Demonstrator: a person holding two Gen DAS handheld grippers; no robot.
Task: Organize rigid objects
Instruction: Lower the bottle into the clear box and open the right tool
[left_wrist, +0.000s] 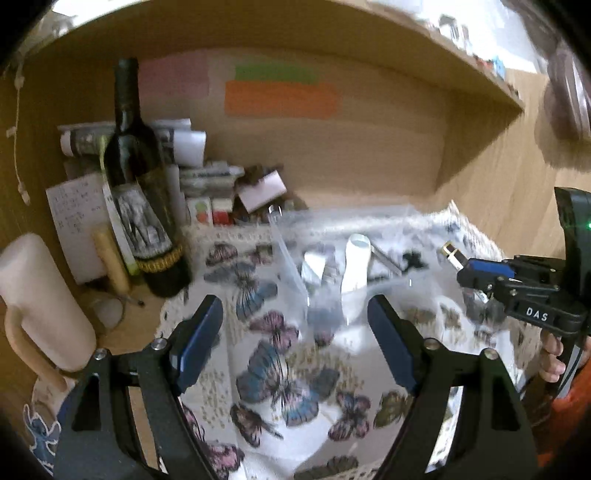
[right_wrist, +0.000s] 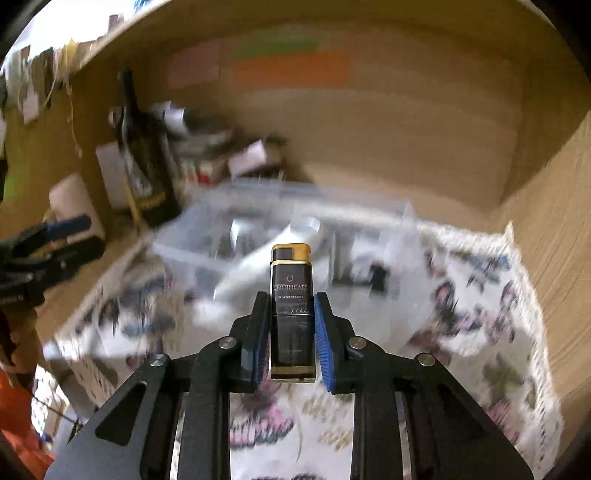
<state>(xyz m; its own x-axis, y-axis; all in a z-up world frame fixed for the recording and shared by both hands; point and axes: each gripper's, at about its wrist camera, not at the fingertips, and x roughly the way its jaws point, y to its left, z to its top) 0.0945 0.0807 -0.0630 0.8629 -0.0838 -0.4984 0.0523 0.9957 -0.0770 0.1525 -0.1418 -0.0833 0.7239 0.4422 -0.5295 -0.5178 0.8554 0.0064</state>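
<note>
- Right gripper (right_wrist: 291, 332): pinches a dark lighter (right_wrist: 292, 314) with a gold cap, the blue pads pressed on its two long sides near the lower half. This leaves the cap end free, presumably so that it can be lowered into a compartment.
- Lighter orientation: the long axis runs along the fingers, cap pointing forward toward the upper centre of the right wrist view. In the left wrist view the lighter (left_wrist: 452, 254) shows at right centre, cap toward the upper left.
- Clear plastic organizer (right_wrist: 280, 229): sits on the butterfly-print cloth (right_wrist: 480, 314) just ahead of the lighter and already holds small items; it is judged the destination.
- Left gripper (left_wrist: 295, 328): spread wide and empty above the cloth, facing the organizer (left_wrist: 332, 266), probably ready to steady it.
- Wine bottle (left_wrist: 142, 192): upright at upper left, apart from the work.
</note>
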